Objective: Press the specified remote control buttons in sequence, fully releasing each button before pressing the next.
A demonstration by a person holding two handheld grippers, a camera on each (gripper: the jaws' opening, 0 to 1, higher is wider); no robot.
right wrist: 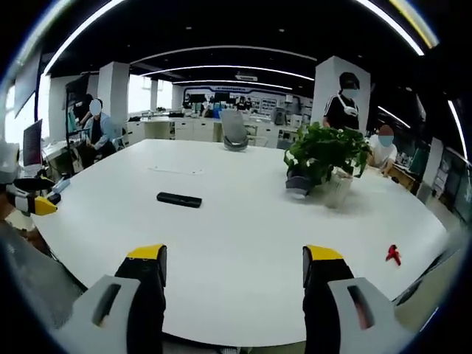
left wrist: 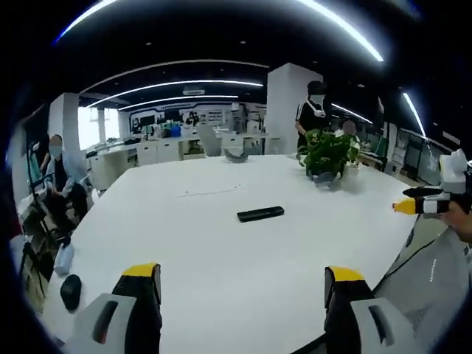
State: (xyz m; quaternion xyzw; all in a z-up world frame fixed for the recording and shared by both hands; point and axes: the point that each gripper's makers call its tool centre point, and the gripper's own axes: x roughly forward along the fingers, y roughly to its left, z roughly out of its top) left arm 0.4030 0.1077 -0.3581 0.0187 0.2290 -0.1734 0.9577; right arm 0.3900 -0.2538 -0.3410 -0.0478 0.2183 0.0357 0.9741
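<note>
A black remote control (left wrist: pixel 260 214) lies flat on the white table (left wrist: pixel 221 251), well beyond my left gripper (left wrist: pixel 243 284), which is open with nothing between its yellow-tipped jaws. In the right gripper view the same remote control (right wrist: pixel 179 199) lies left of centre on the table (right wrist: pixel 243 236), far ahead of my right gripper (right wrist: pixel 234 267), also open and empty. The right gripper's yellow tip (left wrist: pixel 407 207) enters the left gripper view at the right edge. The left gripper's yellow tip (right wrist: pixel 40 207) enters the right gripper view at the left edge.
A potted green plant (right wrist: pixel 324 158) stands on the table's far right side. A small red object (right wrist: pixel 393 254) lies near the right edge. A dark mouse (left wrist: pixel 71 290) rests at the left edge. People sit and stand around the table; office chairs and desks lie behind.
</note>
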